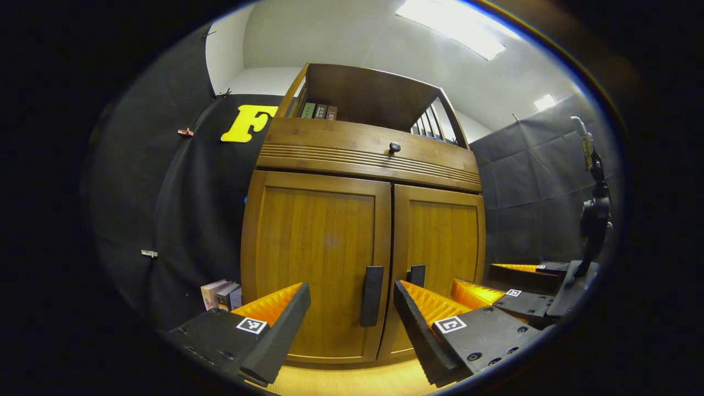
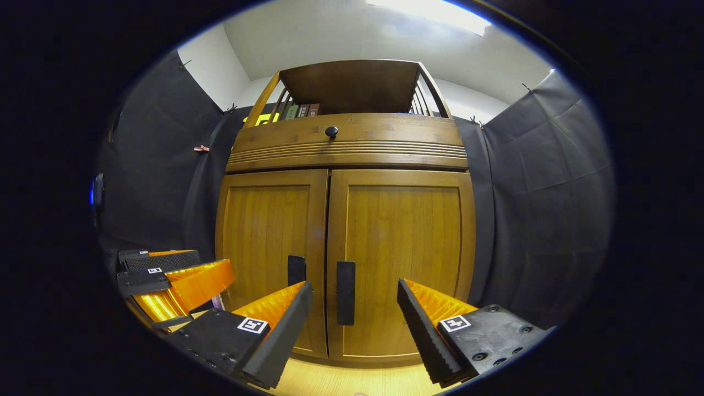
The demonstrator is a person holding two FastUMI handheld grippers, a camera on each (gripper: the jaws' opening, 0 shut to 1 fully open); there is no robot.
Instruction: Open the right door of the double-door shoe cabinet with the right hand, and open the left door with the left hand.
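**Approach stage: both doors still closed**

Shoe cabinet (image 2: 344, 220) stands directly ahead. Right gripper (image 2: 355, 313) spread wide, empty, facing right door handle (image 2: 345, 293). Left gripper (image 1: 352, 316) likewise released before left door handle (image 1: 372, 296). Next: advance right gripper, clamp handle, pull.

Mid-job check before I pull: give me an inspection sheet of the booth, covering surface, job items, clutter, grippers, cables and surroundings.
Surface: light wood floor under the cabinet.
Job's things: shoe cabinet; left door and right door both shut; left handle and right handle upright beside the centre seam.
Clutter: small boxes on the floor left of the cabinet; books on the top shelf; knob on the drawer front.
Grippers: left gripper open, lined up on the left handle, not gripping; right gripper open, lined up on the right handle, not gripping.
Cables: nothing seen.
Surroundings: black cloth walls, clips on the cloth, ceiling light.
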